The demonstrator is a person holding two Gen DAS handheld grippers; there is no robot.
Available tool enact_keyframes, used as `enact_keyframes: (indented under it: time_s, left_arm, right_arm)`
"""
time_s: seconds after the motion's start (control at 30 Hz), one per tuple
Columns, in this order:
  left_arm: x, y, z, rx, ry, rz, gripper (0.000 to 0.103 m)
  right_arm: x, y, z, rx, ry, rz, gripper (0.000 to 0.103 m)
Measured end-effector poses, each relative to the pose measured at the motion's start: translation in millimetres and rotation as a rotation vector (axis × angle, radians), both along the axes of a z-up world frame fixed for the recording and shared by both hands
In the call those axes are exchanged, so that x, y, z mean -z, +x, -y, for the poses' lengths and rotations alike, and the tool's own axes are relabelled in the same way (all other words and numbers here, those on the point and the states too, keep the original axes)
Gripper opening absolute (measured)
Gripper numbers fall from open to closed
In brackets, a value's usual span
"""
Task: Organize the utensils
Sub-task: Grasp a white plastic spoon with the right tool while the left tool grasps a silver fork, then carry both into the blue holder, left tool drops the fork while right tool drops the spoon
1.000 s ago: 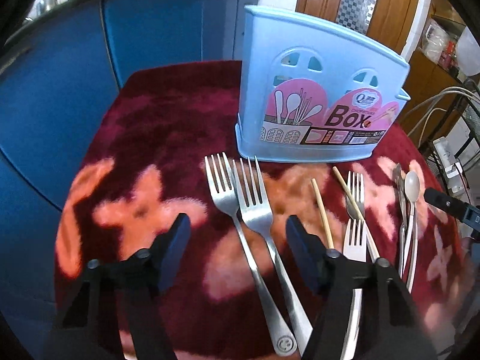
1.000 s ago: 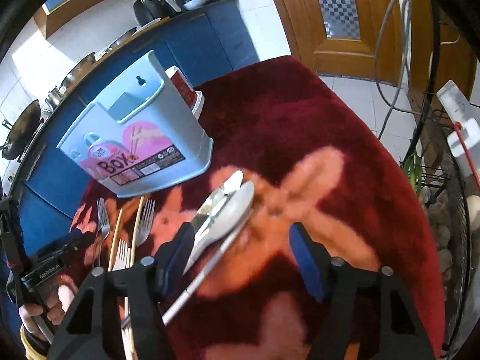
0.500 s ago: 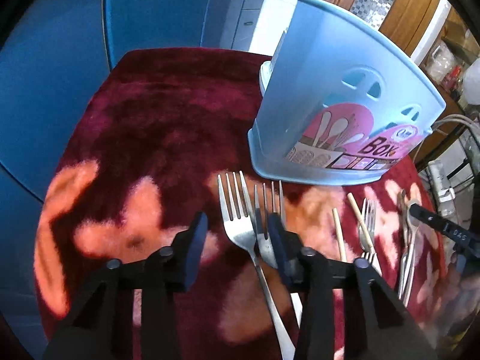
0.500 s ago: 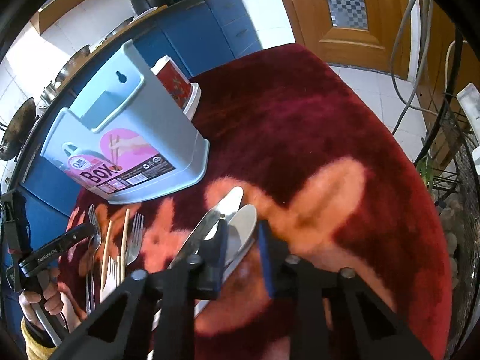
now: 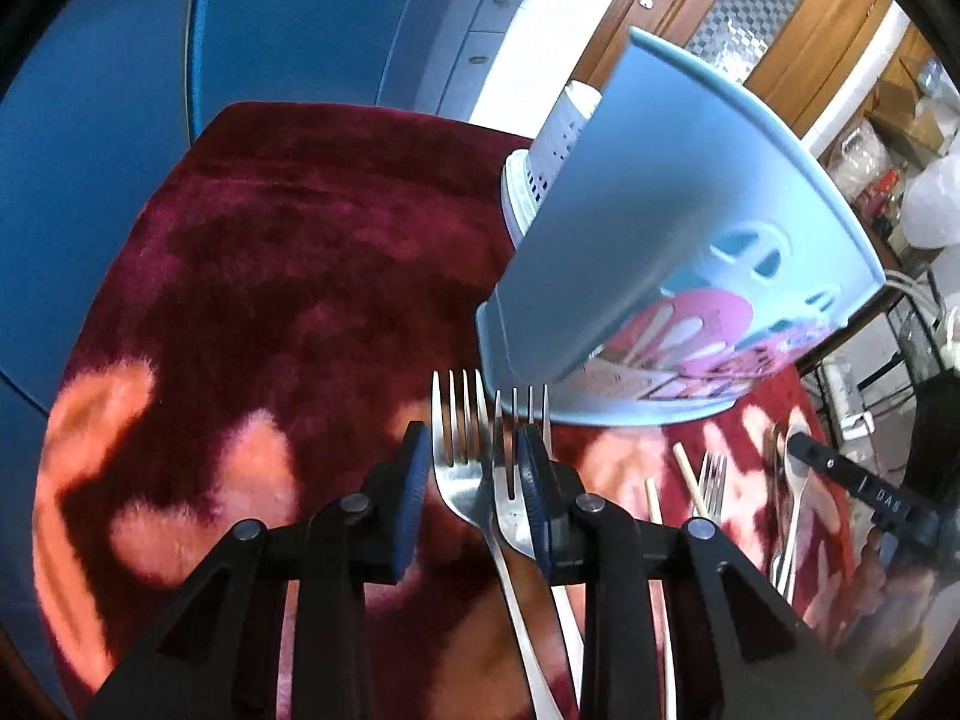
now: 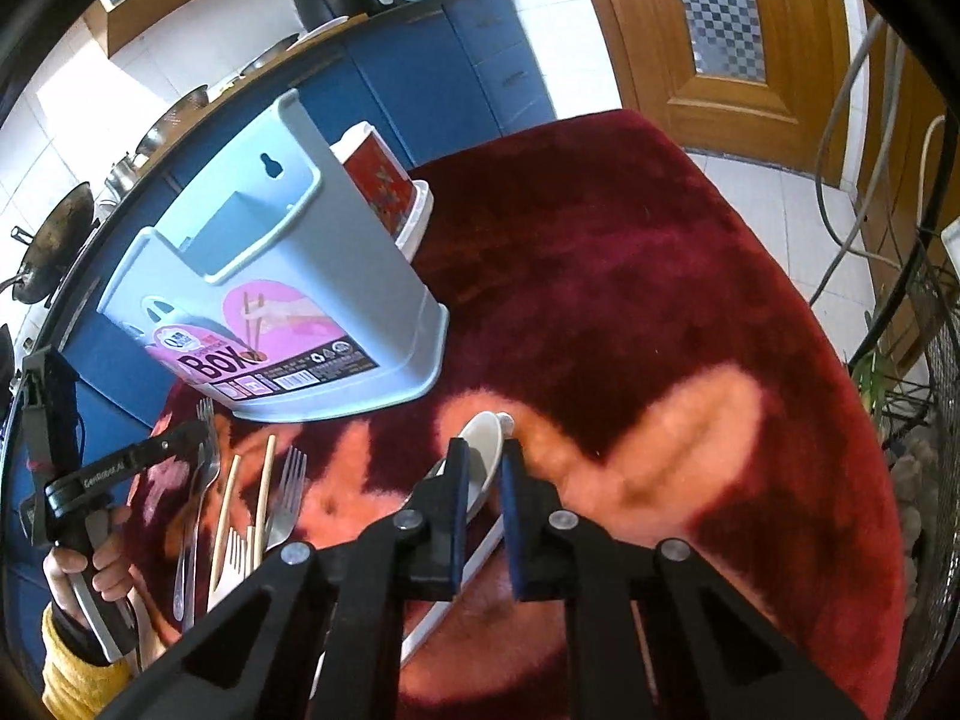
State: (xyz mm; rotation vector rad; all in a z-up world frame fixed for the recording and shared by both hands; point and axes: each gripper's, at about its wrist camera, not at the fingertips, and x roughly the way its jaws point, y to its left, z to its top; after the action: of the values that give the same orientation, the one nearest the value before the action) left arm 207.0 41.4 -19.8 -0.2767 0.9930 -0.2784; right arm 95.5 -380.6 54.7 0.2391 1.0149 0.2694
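So, left wrist view: two forks [image 5: 480,480] are caught between the closing jaws of the left gripper [image 5: 474,498], tines aimed at 12 o'clock, handles run back to 6, blue utensil box [image 5: 660,276] at 1 o'clock. Right wrist view: the right gripper [image 6: 480,510] is nearly shut on a white spoon [image 6: 483,444], its jaws closing, bowl at 12, handle toward 7.

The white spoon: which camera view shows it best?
The right wrist view: the white spoon lies close, between the right gripper's closing fingers, its bowl and handle visible. In the left wrist view the spoon is small, far right, beside that gripper.
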Motion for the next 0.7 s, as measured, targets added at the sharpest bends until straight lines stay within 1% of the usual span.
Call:
enact_keyframes:
  time_s: [0.3,0.37,0.4,0.43,0.7]
  left_arm:
    - [5,19,-18,0.024,-0.118,-0.018,0.031]
    - [6,18,-22,0.030,-0.145,-0.013,0.025]
    - [5,18,-22,0.034,-0.150,-0.006,0.015]
    - [4,16,-16,0.039,-0.152,0.003,0.009]
    - [-6,-5,-10,0.044,-0.115,0.044,0.006]
  right_arm:
    - [-2,1,-5,-0.027,0.003,0.024,0.011]
    - [-3,1,-6,-0.029,0.008,0.027,0.011]
    - [-3,1,-6,-0.031,0.010,0.030,0.011]
    - [-4,1,-6,-0.033,0.012,0.034,0.011]
    - [-13,-8,-9,-0.052,0.020,0.073,0.010]
